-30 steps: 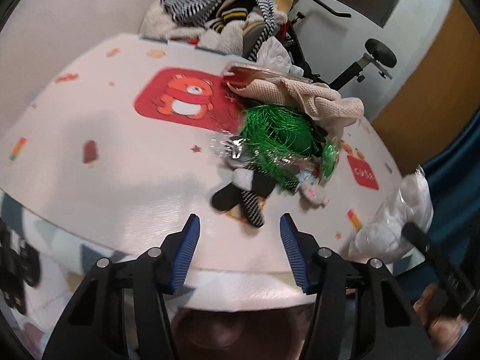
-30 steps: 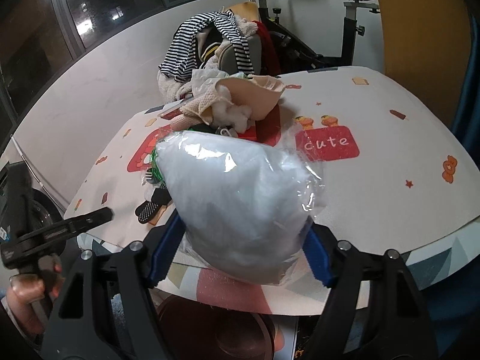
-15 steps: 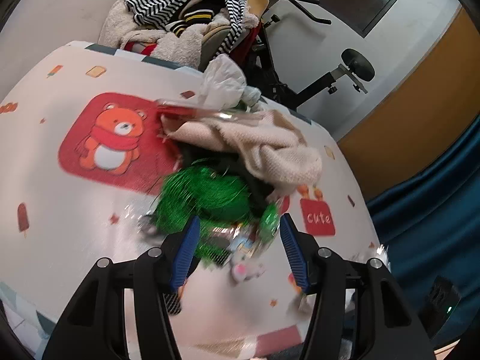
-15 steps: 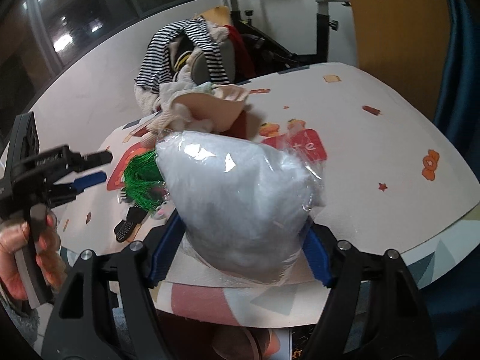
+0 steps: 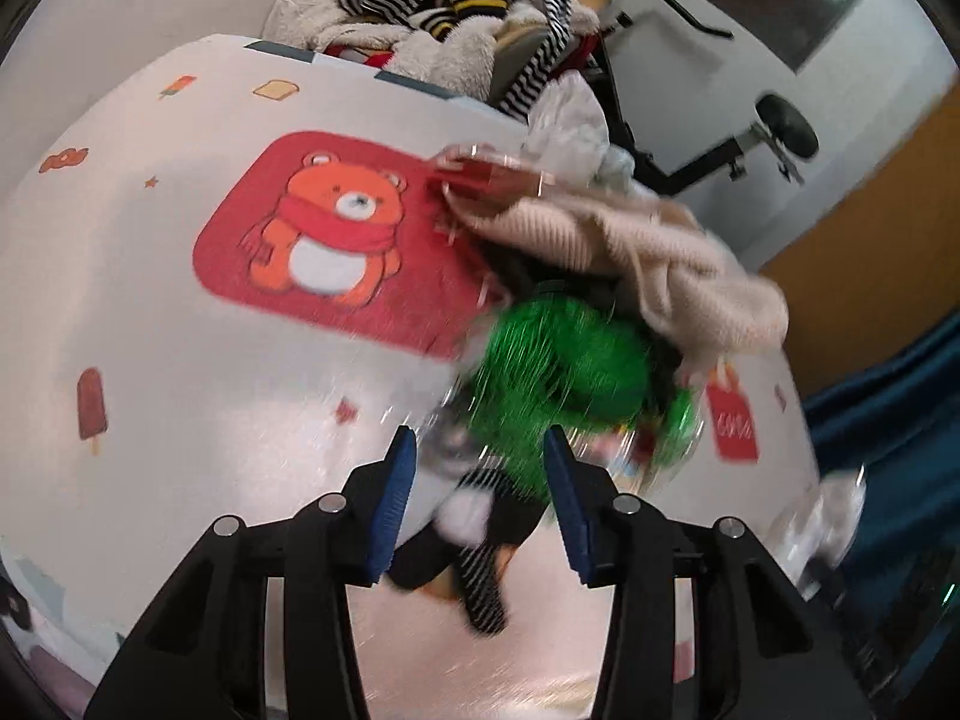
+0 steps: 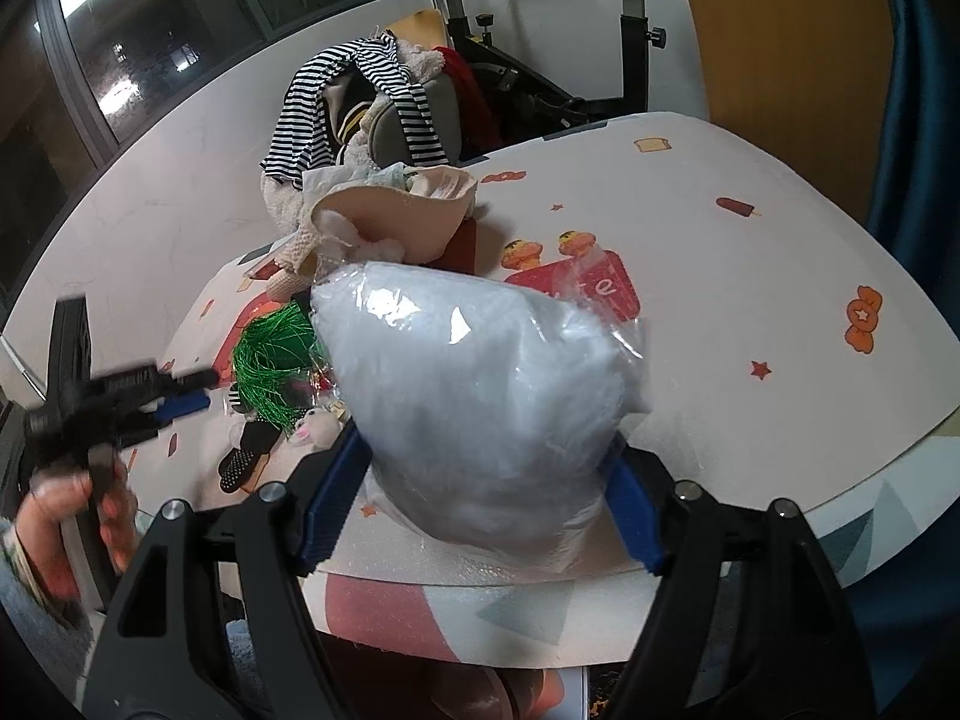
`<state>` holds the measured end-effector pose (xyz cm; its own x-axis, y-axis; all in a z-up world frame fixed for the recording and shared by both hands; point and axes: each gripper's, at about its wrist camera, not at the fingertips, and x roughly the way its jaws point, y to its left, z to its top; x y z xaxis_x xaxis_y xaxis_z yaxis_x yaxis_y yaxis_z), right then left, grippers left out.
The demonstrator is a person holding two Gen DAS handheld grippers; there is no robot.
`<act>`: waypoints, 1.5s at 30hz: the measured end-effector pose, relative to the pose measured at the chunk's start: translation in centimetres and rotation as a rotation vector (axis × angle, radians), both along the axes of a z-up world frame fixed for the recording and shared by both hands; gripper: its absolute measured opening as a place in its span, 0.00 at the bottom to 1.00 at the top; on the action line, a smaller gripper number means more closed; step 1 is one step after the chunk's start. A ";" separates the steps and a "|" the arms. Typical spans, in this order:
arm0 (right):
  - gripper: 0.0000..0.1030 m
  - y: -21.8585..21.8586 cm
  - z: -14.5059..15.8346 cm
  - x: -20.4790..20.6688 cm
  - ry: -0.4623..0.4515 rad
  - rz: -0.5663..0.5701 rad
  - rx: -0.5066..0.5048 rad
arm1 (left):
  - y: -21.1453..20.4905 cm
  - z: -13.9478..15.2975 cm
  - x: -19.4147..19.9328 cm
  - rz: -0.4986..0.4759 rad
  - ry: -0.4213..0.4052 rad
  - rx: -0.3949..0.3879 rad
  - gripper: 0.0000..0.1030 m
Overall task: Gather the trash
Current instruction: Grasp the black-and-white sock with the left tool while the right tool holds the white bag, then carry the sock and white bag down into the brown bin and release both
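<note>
My right gripper (image 6: 480, 498) is shut on a clear plastic bag of white stuffing (image 6: 480, 396), held at the table's front edge. My left gripper (image 5: 477, 480) is open and empty, just in front of a pile of trash: a green tinsel bundle (image 5: 564, 366), crinkled clear wrapping (image 5: 447, 444) and black-and-white striped socks (image 5: 480, 564). The same green tinsel (image 6: 270, 354) and a sock (image 6: 246, 456) show in the right wrist view, with the left gripper (image 6: 180, 393) beside them.
A beige knit cloth (image 5: 630, 240) lies over the back of the pile. A chair heaped with striped clothes (image 6: 360, 96) stands behind the table (image 6: 780, 300). An exercise bike (image 6: 540, 60) and a wooden door (image 6: 780, 30) are further back.
My left gripper swung up over the table and then came back down toward the green tinsel and socks. My right gripper kept the bag and shifted slightly.
</note>
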<state>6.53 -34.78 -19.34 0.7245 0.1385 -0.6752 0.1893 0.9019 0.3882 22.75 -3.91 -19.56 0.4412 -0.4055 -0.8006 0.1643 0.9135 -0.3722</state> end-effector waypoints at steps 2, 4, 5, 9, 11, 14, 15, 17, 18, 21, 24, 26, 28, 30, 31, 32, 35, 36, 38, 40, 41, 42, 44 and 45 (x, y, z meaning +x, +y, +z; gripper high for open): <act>0.71 0.1 0.0 0.1 -0.002 0.003 0.001 | -0.3 -0.4 -1.1 -0.043 -0.014 0.029 0.42; 0.71 0.3 0.1 0.1 -0.004 0.009 -0.003 | -1.1 -0.9 -2.1 -0.101 -0.035 0.081 0.42; 0.71 0.3 0.0 0.1 -0.004 0.011 -0.004 | -1.6 -1.3 -2.4 -0.121 -0.037 0.107 0.42; 0.71 0.5 0.0 0.1 -0.001 0.017 -0.003 | -2.2 -2.7 -2.5 -0.119 -0.017 0.135 0.42; 0.71 0.5 0.1 0.1 -0.002 0.018 -0.006 | -2.3 -3.3 -2.4 -0.117 -0.007 0.142 0.42; 0.71 0.5 0.3 0.0 -0.005 0.017 -0.008 | -2.7 -3.5 -2.7 -0.142 -0.025 0.184 0.41; 0.71 0.5 0.4 0.0 -0.006 0.016 -0.008 | -2.7 -3.5 -2.7 -0.144 -0.023 0.193 0.30; 0.71 0.5 0.5 0.0 -0.006 0.016 -0.009 | -2.3 -3.5 -2.6 -0.133 -0.013 0.239 0.09; 0.71 0.5 0.5 0.0 -0.006 0.016 -0.007 | -2.0 -3.4 -2.5 -0.136 -0.003 0.223 0.05; 0.71 0.6 0.6 -0.1 -0.007 0.020 -0.001 | -0.3 -2.3 -2.4 -0.104 -0.013 0.212 0.04; 0.71 0.8 1.1 -0.2 -0.017 0.027 -0.006 | 1.8 0.7 -2.0 -0.046 -0.060 0.174 0.04; 0.71 0.8 1.4 -0.3 -0.024 0.027 -0.008 | 2.8 3.2 -1.8 -0.026 -0.105 0.147 0.04; 0.71 0.8 1.6 -0.4 -0.029 0.025 -0.004 | 3.5 6.5 -1.4 -0.026 -0.174 0.126 0.04; 0.71 0.9 1.8 -0.5 -0.034 0.024 0.002 | 3.7 10.0 -1.5 -0.043 -0.249 0.101 0.04; 0.71 1.0 1.9 -0.5 -0.037 0.026 0.004 | 3.4 11.4 -1.3 -0.047 -0.273 0.096 0.04; 0.71 1.1 2.0 -0.6 -0.038 0.027 0.005 | 3.4 12.8 -1.3 -0.049 -0.297 0.084 0.04; 0.71 1.6 2.4 -0.9 -0.043 0.037 0.002 | 3.3 16.0 -2.0 -0.052 -0.350 0.056 0.04; 0.71 1.7 2.6 -0.9 -0.046 0.040 0.001 | 3.2 16.7 -2.0 -0.056 -0.362 0.055 0.04; 0.71 2.0 3.0 -1.1 -0.050 0.043 -0.003 | 3.1 17.9 -2.4 -0.061 -0.375 0.052 0.04; 0.71 2.2 3.4 -1.3 -0.056 0.048 -0.009 | 3.4 18.3 -2.6 -0.060 -0.373 0.040 0.04; 0.71 2.3 3.6 -1.4 -0.057 0.049 -0.015 | 3.7 18.3 -2.8 -0.056 -0.364 0.034 0.04; 0.71 2.4 3.7 -1.4 -0.055 0.049 -0.018 | 4.1 18.1 -2.9 -0.045 -0.350 0.025 0.04; 0.71 2.5 3.9 -1.7 -0.054 0.046 -0.016 | 4.6 18.1 -3.5 -0.041 -0.343 0.006 0.04; 0.71 2.5 4.1 -1.9 -0.056 0.046 -0.013 | 4.8 18.0 -3.8 -0.044 -0.343 0.000 0.04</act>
